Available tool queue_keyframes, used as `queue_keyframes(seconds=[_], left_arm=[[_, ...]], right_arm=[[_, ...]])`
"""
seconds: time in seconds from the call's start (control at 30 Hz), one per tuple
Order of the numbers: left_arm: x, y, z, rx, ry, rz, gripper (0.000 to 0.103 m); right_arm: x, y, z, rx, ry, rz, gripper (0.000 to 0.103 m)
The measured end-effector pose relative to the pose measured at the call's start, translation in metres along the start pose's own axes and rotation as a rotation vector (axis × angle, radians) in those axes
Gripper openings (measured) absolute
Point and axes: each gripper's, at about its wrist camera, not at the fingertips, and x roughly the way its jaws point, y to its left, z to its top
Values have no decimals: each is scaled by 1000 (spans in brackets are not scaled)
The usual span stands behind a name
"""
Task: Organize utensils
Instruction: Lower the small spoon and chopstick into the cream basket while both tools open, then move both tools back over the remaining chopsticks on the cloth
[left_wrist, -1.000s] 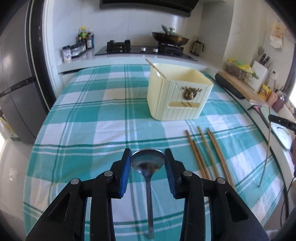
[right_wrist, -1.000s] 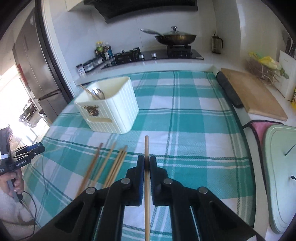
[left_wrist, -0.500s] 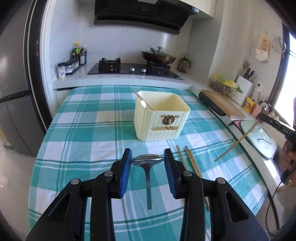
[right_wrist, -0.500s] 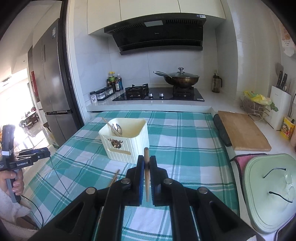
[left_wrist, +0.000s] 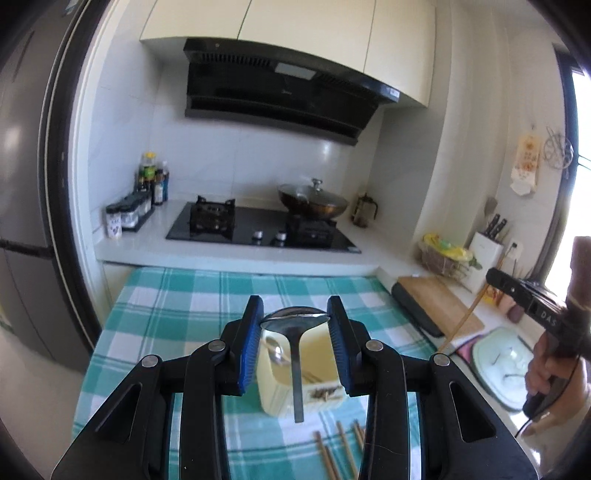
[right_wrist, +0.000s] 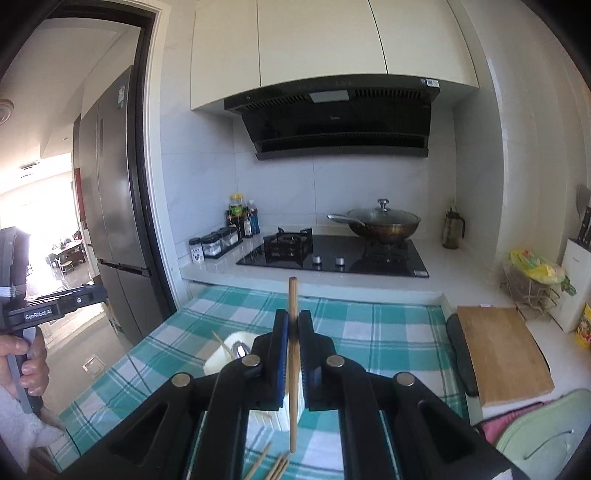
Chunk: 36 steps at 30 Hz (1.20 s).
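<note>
My left gripper (left_wrist: 294, 322) is shut on a steel spoon (left_wrist: 295, 332), gripped by the bowl with the handle hanging down, above the cream utensil holder (left_wrist: 275, 391). The holder has a spoon (left_wrist: 275, 352) inside. My right gripper (right_wrist: 292, 332) is shut on a wooden chopstick (right_wrist: 293, 369), held upright above the same holder (right_wrist: 225, 360), which shows a chopstick (right_wrist: 221, 343) and a spoon (right_wrist: 240, 349) inside. Loose chopsticks lie on the checked cloth in front of the holder in the left wrist view (left_wrist: 340, 454) and the right wrist view (right_wrist: 275, 465). The right gripper with its chopstick shows at the right (left_wrist: 517, 295).
The table has a teal checked cloth (left_wrist: 177, 302). Behind it are a stove (left_wrist: 258, 229) with a wok (left_wrist: 314, 203), and bottles (left_wrist: 151, 181). A cutting board (right_wrist: 498, 350), a green lid (left_wrist: 506, 365), a knife block (left_wrist: 485, 243) and a basket (right_wrist: 532, 280) stand at the right. A fridge (right_wrist: 114, 206) is at the left.
Both grippers have risen from the table and tilted up, the left carrying the spoon, the right the chopstick. Both now hang over the holder.
</note>
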Motion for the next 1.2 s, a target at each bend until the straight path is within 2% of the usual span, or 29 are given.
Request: queue_keyframes(seconds=[0.13,0.27,0.4,0.53,0.67,0.77,0.8,0.83,0.87,0.9,1.03,1.1,1.2], left_arm=[[41,-2,11,-26,-41,28,36],[87,3,0,-53,11,39,36],[132,11,-21,-64,144,35,35],[166,17,-42,-76,268,42,35],[184,19,-59,-89,328,39,36],[184,17,-64,-71,333,32,37],[180,17,-64,-71,329,28,43],[178,17,-63,-74,327,23,49],[171,18,-63,-76,325,21,62],[162,19,-62,-73,323,22,70],[112,26,-84,-1,368,18,79],[85,31,-112,27,413,31,87],[56,37,-169,34,506,61,88]], right_arm=[[24,16,19,-36,-105,7,6],[65,24,15,-39,-136,43,6],[112,21,-4,-18,-31,76,6],[168,12,-28,36,170,119,6],[202,5,-49,73,293,119,6],[210,5,-55,81,304,95,10],[211,6,-55,93,304,92,20],[209,5,-56,111,299,93,37],[206,3,-55,126,286,92,43],[201,2,-53,141,264,86,45],[161,-3,-54,126,260,67,45],[135,-8,-65,97,278,48,45],[88,-20,-108,62,325,2,46]])
